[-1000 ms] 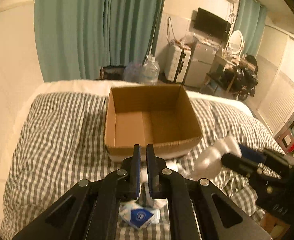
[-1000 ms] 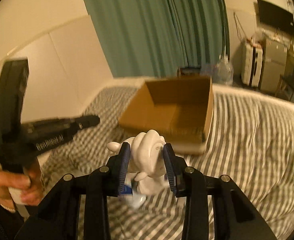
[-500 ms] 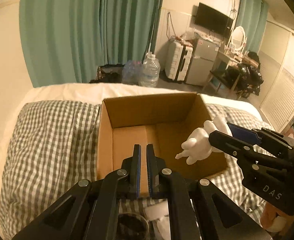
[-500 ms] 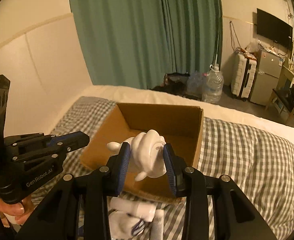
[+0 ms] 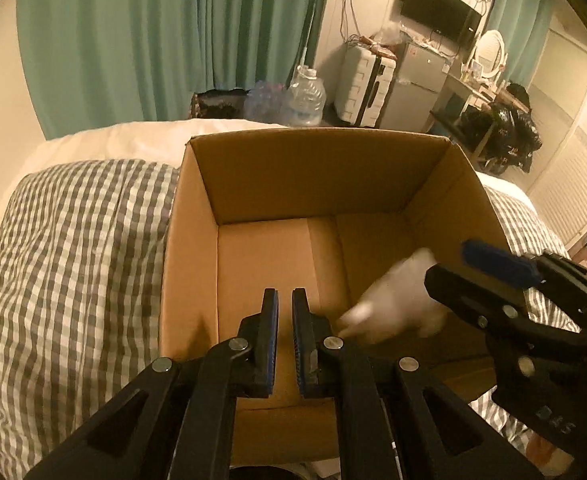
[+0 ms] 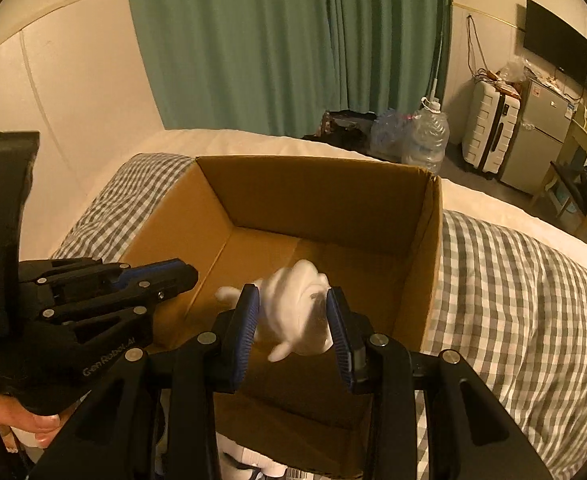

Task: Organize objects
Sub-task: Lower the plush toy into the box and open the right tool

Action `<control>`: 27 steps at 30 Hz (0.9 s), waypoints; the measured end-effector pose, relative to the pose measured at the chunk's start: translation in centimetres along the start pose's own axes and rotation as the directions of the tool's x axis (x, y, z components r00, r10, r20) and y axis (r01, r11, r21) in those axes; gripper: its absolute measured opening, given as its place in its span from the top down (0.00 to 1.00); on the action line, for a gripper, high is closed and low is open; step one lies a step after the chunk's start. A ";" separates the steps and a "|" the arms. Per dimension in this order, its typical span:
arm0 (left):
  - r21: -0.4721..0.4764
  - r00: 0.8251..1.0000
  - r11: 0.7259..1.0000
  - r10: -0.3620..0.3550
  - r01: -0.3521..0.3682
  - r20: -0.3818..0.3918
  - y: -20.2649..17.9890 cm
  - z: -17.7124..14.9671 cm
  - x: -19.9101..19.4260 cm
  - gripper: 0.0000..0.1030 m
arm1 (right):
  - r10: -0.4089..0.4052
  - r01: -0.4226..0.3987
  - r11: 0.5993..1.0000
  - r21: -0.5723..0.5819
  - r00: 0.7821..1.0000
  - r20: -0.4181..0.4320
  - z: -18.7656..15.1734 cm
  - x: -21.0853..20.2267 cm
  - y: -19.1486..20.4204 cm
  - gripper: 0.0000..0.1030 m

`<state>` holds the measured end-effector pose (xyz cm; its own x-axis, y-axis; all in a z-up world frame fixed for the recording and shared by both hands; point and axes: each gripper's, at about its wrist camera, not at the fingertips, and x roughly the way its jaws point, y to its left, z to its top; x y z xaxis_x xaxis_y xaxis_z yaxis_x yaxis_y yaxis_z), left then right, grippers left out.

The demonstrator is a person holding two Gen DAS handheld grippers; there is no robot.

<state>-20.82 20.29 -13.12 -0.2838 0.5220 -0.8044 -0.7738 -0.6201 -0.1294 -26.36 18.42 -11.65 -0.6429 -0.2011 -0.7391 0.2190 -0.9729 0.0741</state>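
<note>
reading "genrobot.ai" on left gripper, shut, empty | right gripper fingers opening, white figurine between

Brown cardboard box, grey-and-white checked bedspread, blurred, seemingly white figurine, teal curtains

Motion-blurred: white figurine over the cardboard box. Cut off at the bottom edge: white items beneath the near box wall.
</note>
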 end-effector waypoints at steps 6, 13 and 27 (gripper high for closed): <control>-0.008 0.999 1.000 0.000 0.000 0.040 -0.1 0.3 -3.2 0.67 | -0.030 0.028 0.999 0.022 0.997 0.071 0.5 -3.8 -0.2 0.34; -0.045 0.990 0.999 0.003 0.004 0.142 0.4 0.4 -8.9 0.17 | -0.052 0.044 0.997 0.060 0.987 0.151 0.7 -9.2 -0.1 0.20; -0.011 0.962 0.993 0.118 -0.119 0.245 -0.1 -2.3 -18.2 0.05 | -0.069 0.045 0.993 0.111 0.973 0.222 -1.5 -16.9 0.4 0.05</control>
<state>-14.30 9.48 0.22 -0.5035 0.5724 -0.6472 -0.7280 -0.6845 -0.0390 -14.30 21.64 -0.16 -0.8036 -0.1538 -0.5750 0.1070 -0.9876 0.1148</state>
